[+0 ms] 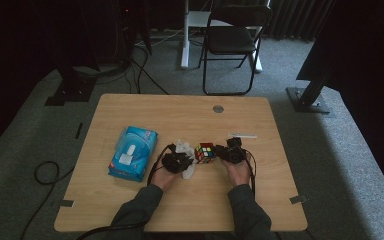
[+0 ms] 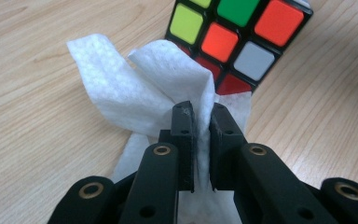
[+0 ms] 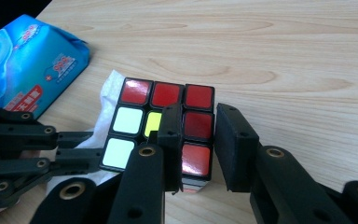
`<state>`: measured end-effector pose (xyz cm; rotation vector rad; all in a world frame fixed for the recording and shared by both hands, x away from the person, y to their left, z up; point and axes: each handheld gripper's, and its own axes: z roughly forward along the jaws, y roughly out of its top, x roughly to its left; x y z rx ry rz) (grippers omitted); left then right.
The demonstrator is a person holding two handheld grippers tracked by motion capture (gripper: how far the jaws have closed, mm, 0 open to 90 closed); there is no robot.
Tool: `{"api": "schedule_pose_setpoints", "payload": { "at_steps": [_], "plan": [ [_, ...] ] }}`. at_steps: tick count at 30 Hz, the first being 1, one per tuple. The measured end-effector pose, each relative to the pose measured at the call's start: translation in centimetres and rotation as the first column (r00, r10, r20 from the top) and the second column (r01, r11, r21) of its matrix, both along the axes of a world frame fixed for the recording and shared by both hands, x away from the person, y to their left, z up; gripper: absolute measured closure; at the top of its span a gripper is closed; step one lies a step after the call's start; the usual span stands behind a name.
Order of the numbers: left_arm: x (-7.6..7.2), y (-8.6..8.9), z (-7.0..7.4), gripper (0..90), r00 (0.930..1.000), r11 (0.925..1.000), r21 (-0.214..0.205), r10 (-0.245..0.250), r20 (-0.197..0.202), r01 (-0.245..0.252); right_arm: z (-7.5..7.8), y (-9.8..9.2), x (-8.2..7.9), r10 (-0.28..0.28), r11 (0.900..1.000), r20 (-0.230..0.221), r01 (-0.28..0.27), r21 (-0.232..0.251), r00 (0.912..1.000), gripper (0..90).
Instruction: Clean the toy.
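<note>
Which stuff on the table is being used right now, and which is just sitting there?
In use: white wipe, pinched by the left hand-held gripper; puzzle cube, one edge inside the right hand-held gripper.

Lying about: blue wipes pack, small white strip.

High view: fixed cam above the person's side, facing fwd and down, far enough to take in the whole table [image 1: 130, 107], floor and a chair [image 1: 232, 40] beyond. Left gripper view: cam rides the left gripper [image 2: 200, 116], v. close and low to the tabletop, looking along its jaws at a wipe [image 2: 135, 88] and cube [image 2: 237, 37]. Right gripper view: cam on the right gripper [image 3: 198, 135], equally close, angled down at the same cube [image 3: 163, 126], w/ a blue pack [image 3: 23, 65] at upper left. All three share cube and wipe at table centre.
</note>
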<state>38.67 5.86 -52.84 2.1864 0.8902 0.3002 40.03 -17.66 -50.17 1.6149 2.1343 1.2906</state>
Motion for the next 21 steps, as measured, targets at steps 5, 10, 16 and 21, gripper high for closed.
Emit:
{"api": "schedule_pose_setpoints", "payload": {
  "at_steps": [5, 10, 16, 21],
  "plan": [
    [0.1, 0.1, 0.0, 82.5, 1.0000, 1.0000, -0.005, 0.004, -0.003, -0.004, -0.5, -0.5, 0.2, -0.023, 0.9980, -0.019, 0.022, -0.060, 0.9996, 78.1],
    [0.3, 0.1, 0.1, 82.5, 1.0000, 1.0000, -0.006, 0.001, 0.000, -0.001, -1.3, -0.5, 0.1, -0.034, 0.9980, -0.025, 0.033, -0.053, 0.9991, 73.7],
    [0.2, 0.2, 0.1, 82.5, 1.0000, 1.0000, -0.002, 0.007, 0.006, -0.007, -0.7, -0.6, -0.2, -0.055, 0.9975, -0.001, 0.055, -0.044, 0.9985, 68.4],
    [0.5, 0.6, 0.4, 82.5, 0.9997, 0.9997, -0.006, 0.022, 0.012, -0.022, 0.3, -0.6, -0.5, -0.075, 0.9970, 0.038, 0.076, -0.015, 0.9964, 60.4]
  ]
}}
